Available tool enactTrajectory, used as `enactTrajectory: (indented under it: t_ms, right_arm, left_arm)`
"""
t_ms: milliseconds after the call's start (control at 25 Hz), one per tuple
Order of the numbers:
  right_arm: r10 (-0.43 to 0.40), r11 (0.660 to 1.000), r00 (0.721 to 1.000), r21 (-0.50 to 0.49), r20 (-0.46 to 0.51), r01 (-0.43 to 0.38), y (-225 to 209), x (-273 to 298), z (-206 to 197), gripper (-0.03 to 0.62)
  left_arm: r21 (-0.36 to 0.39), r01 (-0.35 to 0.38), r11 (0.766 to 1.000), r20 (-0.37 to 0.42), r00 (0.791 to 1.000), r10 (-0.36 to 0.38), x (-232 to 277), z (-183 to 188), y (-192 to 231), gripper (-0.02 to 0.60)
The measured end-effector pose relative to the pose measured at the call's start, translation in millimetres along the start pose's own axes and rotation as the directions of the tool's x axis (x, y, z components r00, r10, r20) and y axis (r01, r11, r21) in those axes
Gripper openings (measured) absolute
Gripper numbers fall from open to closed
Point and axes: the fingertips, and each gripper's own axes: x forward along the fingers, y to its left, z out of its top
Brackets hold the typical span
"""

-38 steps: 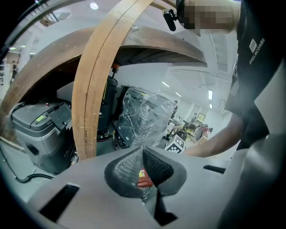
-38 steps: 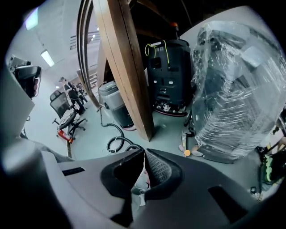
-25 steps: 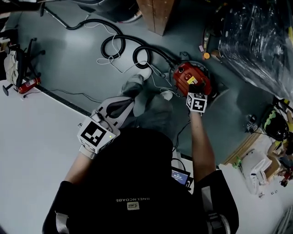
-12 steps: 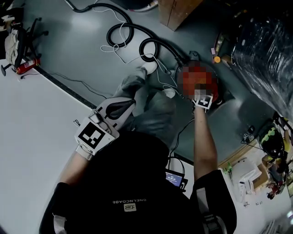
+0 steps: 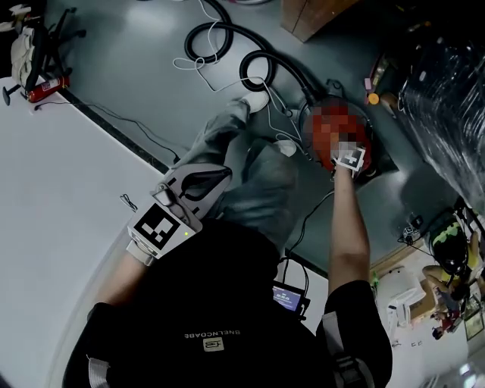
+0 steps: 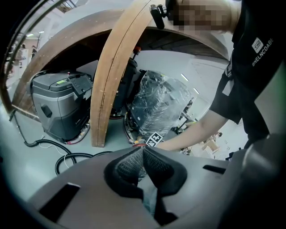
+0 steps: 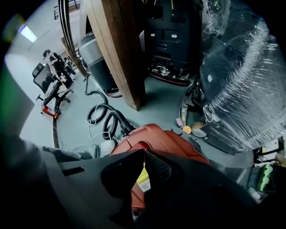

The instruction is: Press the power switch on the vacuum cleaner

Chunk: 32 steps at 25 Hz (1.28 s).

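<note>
The red vacuum cleaner [image 5: 362, 130] stands on the grey floor at upper right of the head view, partly under a mosaic patch. Its black hose [image 5: 258, 64] coils away to the upper left. My right gripper [image 5: 342, 150] is at arm's length, down on the vacuum's top. In the right gripper view its jaws are shut, tips [image 7: 144, 157] together just over the red body [image 7: 156, 136], beside a yellow label [image 7: 142, 179]. My left gripper [image 5: 206, 179] hangs shut over the person's grey trouser leg [image 5: 258, 182], and its closed tips [image 6: 143, 154] hold nothing.
A wooden post [image 5: 311, 15] rises behind the vacuum. A plastic-wrapped machine [image 5: 447, 83] fills the upper right. A thin white cable [image 5: 198, 64] loops by the hose. An office chair [image 5: 34, 53] stands at far left. A grey machine [image 6: 62, 103] sits behind the post.
The right arm has stretched farther out, carrying the right gripper onto the vacuum's top. The head view has shifted so the vacuum sits farther right. The left gripper has barely moved.
</note>
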Motion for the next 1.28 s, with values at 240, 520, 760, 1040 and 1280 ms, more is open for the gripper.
enactTrajectory:
  t_ms: [240,520,760,1040,1280]
  right_arm:
    - [0.008,0.999,1.0,-0.042,0.007,-0.008,-1.1,11.0,2.8,0.028]
    - [-0.018,0.983,0.998,-0.184,-0.055,0.008,1.3,17.6,4.0,0.026]
    - [0.015,0.983,0.998,-0.182,-0.068,-0.027,2.0,16.7,4.6,0.026]
    - [-0.024,0.985,0.998,-0.17,-0.055,0.014,1.1,14.4,2.0,0.028]
    - [-0.018,0.989,0.999,-0.149,-0.047,0.011,4.5,0.2,10.5,0.028]
  left_arm:
    - [0.008,-0.006,1.0,0.002,1.0,0.006,9.7,-6.2,2.4,0.015]
    - [0.002,0.003,1.0,0.007,1.0,-0.003,15.0,-2.1,1.9,0.015]
    - [-0.029,0.011,1.0,0.003,1.0,-0.011,18.5,-0.6,-1.3,0.015]
    - [0.001,0.028,1.0,-0.005,1.0,-0.028,18.7,3.1,-6.6,0.015]
    - [0.025,0.045,0.999,-0.006,0.999,-0.045,17.6,20.9,-5.9,0.015]
